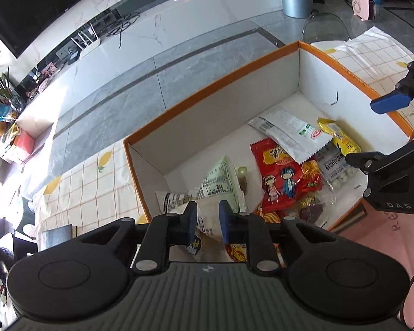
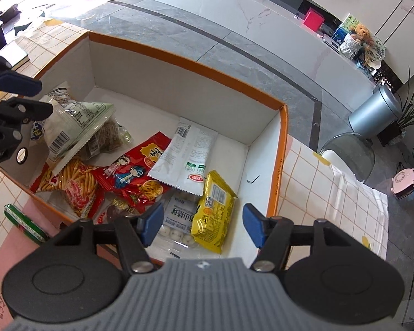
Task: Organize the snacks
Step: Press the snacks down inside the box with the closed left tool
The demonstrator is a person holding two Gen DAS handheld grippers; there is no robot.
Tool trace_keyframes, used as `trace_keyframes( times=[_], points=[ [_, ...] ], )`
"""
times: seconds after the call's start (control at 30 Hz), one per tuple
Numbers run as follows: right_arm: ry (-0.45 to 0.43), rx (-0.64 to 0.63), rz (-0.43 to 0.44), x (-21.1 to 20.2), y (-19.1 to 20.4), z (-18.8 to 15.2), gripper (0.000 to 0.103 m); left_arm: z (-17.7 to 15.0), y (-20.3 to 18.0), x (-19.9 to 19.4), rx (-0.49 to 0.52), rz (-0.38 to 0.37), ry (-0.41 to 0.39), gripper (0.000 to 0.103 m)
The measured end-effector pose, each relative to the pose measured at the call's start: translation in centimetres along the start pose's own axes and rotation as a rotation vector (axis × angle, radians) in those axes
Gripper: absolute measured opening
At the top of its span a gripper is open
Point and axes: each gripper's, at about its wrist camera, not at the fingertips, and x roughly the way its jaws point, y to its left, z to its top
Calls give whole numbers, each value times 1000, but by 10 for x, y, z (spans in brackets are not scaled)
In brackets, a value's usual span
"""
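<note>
An orange-rimmed white box (image 1: pixel 215 82) (image 2: pixel 283 149) holds several snack packs. My left gripper (image 1: pixel 207 220) hangs over the box's near left corner, its jaws narrowly apart around a white and green snack bag (image 1: pixel 220 179) (image 2: pixel 77 118); I cannot tell if the pads press it. My right gripper (image 2: pixel 202 224) is open and empty above the yellow pack (image 2: pixel 214 209) and a clear pack of white balls (image 2: pixel 176 220). A red cartoon pack (image 2: pixel 132 171) (image 1: pixel 281 176), a white pack (image 2: pixel 185 154) (image 1: pixel 292 132) and a fries pack (image 2: pixel 74 184) lie in the middle.
A green pack (image 2: pixel 24 222) lies outside the box on a pink mat (image 2: pixel 22 245). The table has a yellow-check cloth (image 2: pixel 331 193). A notebook (image 2: pixel 13 55) lies beyond the box. A clear chair (image 2: pixel 347 151) stands at the table's far side.
</note>
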Motion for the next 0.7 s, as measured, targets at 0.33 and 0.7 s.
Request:
trace_keyframes(
  times=[0.33, 0.7],
  points=[
    [1, -10, 14, 13, 1, -4, 61, -2, 4, 48, -43, 39, 86, 14],
    [18, 27, 32, 34, -2, 2, 61, 3, 10, 70, -71, 35, 82, 11]
  ],
)
